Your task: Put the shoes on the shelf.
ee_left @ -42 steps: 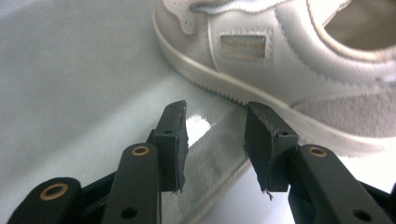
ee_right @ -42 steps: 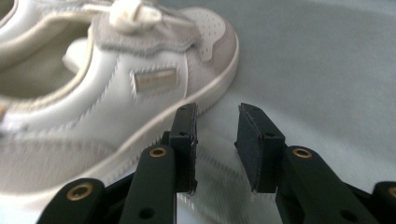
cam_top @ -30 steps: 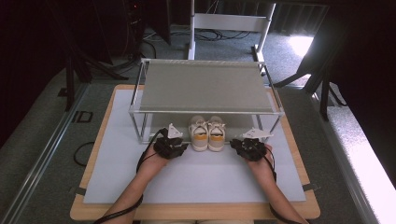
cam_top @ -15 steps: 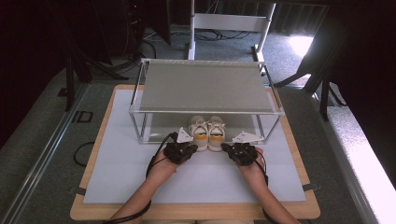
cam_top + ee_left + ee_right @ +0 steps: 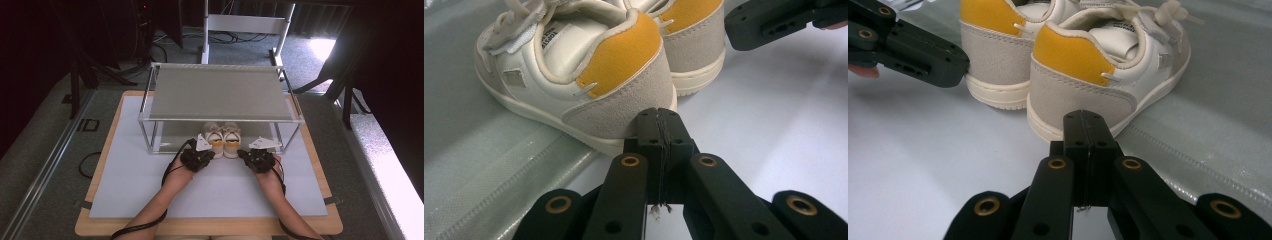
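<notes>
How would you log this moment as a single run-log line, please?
left gripper: shut, at left shoe heel | right gripper: shut, at right shoe heel | shoes: paired, toes under rack

Small dark print stands on the white tongue label (image 5: 550,39) inside the left shoe (image 5: 574,75), too blurred to read.

Both forearms are bare, with no sleeves in the high view. The left gripper (image 5: 204,151) and right gripper (image 5: 256,151) are matte black blocks, each topped by a pale grey three-cornered plate at its 12 o'clock end. A thin black cable loops from each back along the forearm toward 6 o'clock. In the gripper views, the black linkage arms carry brass-ringed pivot holes and small dark screw recesses.
</notes>
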Demonstrator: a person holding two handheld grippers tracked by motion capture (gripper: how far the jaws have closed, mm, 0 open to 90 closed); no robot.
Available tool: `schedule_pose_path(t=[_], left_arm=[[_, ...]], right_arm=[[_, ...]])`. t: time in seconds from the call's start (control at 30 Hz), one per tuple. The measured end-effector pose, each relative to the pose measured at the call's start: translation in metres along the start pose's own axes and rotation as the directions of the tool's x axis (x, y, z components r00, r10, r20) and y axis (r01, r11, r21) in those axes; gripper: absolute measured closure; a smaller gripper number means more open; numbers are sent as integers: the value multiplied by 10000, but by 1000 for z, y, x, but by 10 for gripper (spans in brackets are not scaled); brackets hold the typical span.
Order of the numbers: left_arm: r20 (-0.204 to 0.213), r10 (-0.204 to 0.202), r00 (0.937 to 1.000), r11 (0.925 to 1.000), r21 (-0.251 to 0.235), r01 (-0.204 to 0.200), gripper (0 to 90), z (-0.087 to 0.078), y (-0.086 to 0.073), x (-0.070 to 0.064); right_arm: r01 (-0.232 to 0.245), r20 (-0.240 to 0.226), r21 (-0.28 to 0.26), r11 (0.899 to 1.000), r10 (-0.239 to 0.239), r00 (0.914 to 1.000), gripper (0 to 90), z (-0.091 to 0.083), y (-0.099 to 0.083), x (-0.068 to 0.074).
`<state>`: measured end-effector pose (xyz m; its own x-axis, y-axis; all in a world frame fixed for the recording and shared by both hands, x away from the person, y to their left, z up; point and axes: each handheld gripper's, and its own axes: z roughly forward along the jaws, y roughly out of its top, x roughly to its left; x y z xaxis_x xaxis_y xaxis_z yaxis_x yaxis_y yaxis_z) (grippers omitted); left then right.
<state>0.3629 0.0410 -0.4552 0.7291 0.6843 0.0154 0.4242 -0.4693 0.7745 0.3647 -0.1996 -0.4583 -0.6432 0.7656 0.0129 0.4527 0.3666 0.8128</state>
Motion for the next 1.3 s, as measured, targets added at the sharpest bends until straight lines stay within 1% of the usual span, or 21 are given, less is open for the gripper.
schedule_pose_path(t=[0.07, 0.13, 0.23, 0.3, 0.37, 0.43, 0.53, 0.6, 0.7, 0.77, 0.93, 0.97, 1.0, 1.03, 1.07, 1.1, 1.13, 1.17, 1.23, 1.27, 1.3], left_arm=[[-35, 6, 10000, 10000, -18, -6, 890, 1, 0, 2], [-15, -135, 9999, 9999, -74, 135, 890, 3, 0, 4], [-128, -148, 9998, 9999, -71, 147, 890, 6, 1, 7], [-179, -59, 9998, 10000, -31, 58, 890, 7, 3, 9], [-247, -66, 9997, 10000, 37, 67, 889, 9, 4, 11], [-263, -127, 9996, 9999, 44, 129, 889, 11, 5, 14], [-414, -210, 9989, 9998, 55, 212, 889, 14, 5, 18], [-454, -360, 9983, 9993, 53, 363, 889, 16, 4, 21], [-394, -488, 9980, 9988, 30, 490, 887, 18, 4, 25], [-389, -445, 9983, 9990, 54, 447, 887, 20, 5, 26], [-353, -540, 9979, 9985, 30, 541, 883, 23, 7, 28], [-293, -543, 9981, 9985, 18, 543, 868, 23, 7, 27], [-316, -417, 9986, 9991, 23, 418, 842, 22, 6, 26], [-332, -286, 9990, 9996, 63, 288, 797, 22, 5, 24], [-450, -105, 9989, 9997, 216, 115, 759, 22, 4, 21], [-502, -91, 9987, 9996, 269, 105, 698, 22, 3, 20], [-415, -203, 9989, 9995, 232, 213, 638, 22, 2, 19], [-361, -279, 9990, 9995, 101, 283, 548, 21, 1, 18], [-609, -332, 9976, 9993, -191, 320, 411, 18, -1, 16], [-609, -332, 9976, 9993, -191, 320, 319, 18, -1, 16], [-928, -695, 9933, 9972, -327, 667, 319, 16, -2, 17]], right_arm=[[-25, 48, -15, 10000, 25, 10000, 899, 2, 1, -1], [-79, 74, 4, 10000, 79, 9999, 899, 5, 2, -2], [-108, 152, 23, 9999, 107, 9998, 899, 9, 5, -4], [-105, 206, 30, 9999, 104, 9997, 899, 11, 6, -4], [-188, 216, 39, 9998, 188, 9996, 899, 14, 7, -6], [-280, 243, 0, 9996, 280, 9993, 899, 17, 8, -6], [-349, 283, 13, 9994, 348, 9990, 899, 22, 10, -7], [-379, 314, 51, 9993, 377, 9988, 899, 25, 11, -7], [-421, 369, 42, 9991, 419, 9984, 899, 30, 13, -7], [-472, 368, 27, 9989, 471, 9982, 899, 32, 13, -9], [-597, 385, -37, 9982, 598, 9975, 898, 36, 14, -13], [-693, 363, -15, 9976, 693, 9969, 894, 35, 14, -13], [-700, 360, -14, 9975, 700, 9969, 861, 35, 14, -13], [-709, 388, -36, 9975, 710, 9967, 835, 34, 13, -12], [-795, 238, -97, 9968, 797, 9965, 832, 33, 13, -12], [-731, 201, -181, 9972, 734, 9971, 811, 31, 11, -13], [-763, 224, -208, 9969, 768, 9968, 761, 30, 11, -12], [-800, 140, -294, 9964, 805, 9967, 687, 28, 10, -13], [-804, 91, -642, 9947, 811, 9967, 565, 24, 8, -13], [-804, 91, -642, 9947, 811, 9967, 565, 24, 8, -13], [-783, 192, -791, 9938, 801, 9966, 512, 22, 7, -13]])
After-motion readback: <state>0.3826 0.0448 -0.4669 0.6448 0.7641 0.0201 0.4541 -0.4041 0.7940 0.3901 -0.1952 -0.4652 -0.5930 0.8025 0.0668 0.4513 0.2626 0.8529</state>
